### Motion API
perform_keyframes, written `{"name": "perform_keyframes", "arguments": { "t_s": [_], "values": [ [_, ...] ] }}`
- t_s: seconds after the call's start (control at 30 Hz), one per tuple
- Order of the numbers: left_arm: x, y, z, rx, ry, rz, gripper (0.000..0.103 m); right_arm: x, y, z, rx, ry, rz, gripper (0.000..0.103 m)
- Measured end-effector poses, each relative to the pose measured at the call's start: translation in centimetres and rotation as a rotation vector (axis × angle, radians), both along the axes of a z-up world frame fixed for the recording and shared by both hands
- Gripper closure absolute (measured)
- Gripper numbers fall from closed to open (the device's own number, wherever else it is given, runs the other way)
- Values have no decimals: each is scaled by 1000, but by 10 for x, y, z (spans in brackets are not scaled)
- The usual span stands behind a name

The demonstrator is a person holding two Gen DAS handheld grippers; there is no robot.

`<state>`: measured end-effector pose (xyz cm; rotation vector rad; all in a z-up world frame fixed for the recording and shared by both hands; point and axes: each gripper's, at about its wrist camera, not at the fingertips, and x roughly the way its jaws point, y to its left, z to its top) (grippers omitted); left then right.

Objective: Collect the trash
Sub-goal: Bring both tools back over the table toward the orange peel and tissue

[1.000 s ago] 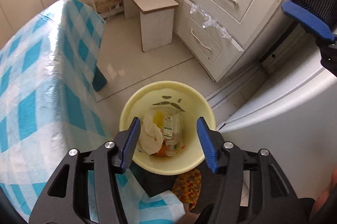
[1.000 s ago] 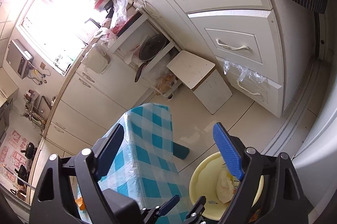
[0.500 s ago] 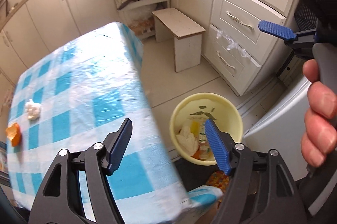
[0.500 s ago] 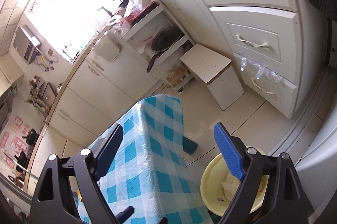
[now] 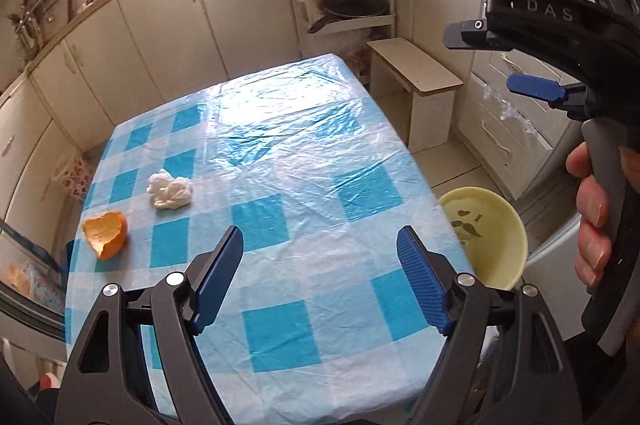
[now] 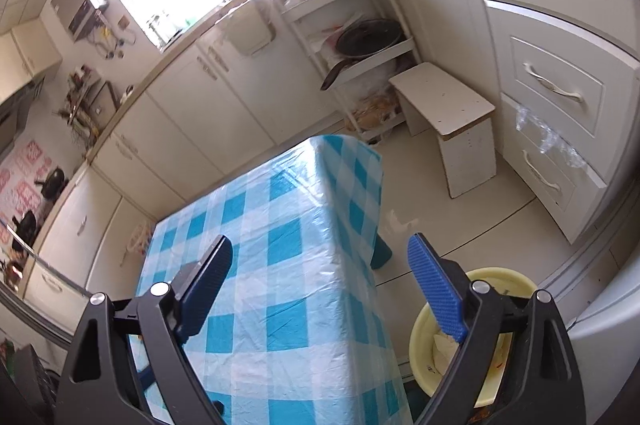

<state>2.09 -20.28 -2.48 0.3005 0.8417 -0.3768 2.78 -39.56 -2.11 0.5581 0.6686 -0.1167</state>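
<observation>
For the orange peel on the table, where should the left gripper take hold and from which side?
Judging by its pose, grip the orange peel across its raised, torn upper edge, coming down from above. It lies as a curled cup on the checked tablecloth, apart from the crumpled tissue, so a flat side approach would probably push it along. The left gripper is empty, its jaws opening.

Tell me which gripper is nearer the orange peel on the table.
Left. The left gripper, jaws opening and empty, hangs over the table with the orange peel just ahead to its left. The right gripper is farther off at the table's far side, near the yellow bin.
</observation>
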Motion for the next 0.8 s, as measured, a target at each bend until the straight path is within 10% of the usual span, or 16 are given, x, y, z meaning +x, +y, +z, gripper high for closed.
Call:
{"name": "perform_keyframes", "arguments": {
  "t_s": [0.43, 0.8],
  "values": [
    [54, 119, 5, -27, 5, 188, 25, 48, 99, -1, -111, 44, 213, 13],
    [159, 283, -37, -198, 270, 585, 25, 109, 200, -40, -205, 141, 435, 12]
  ]
}}
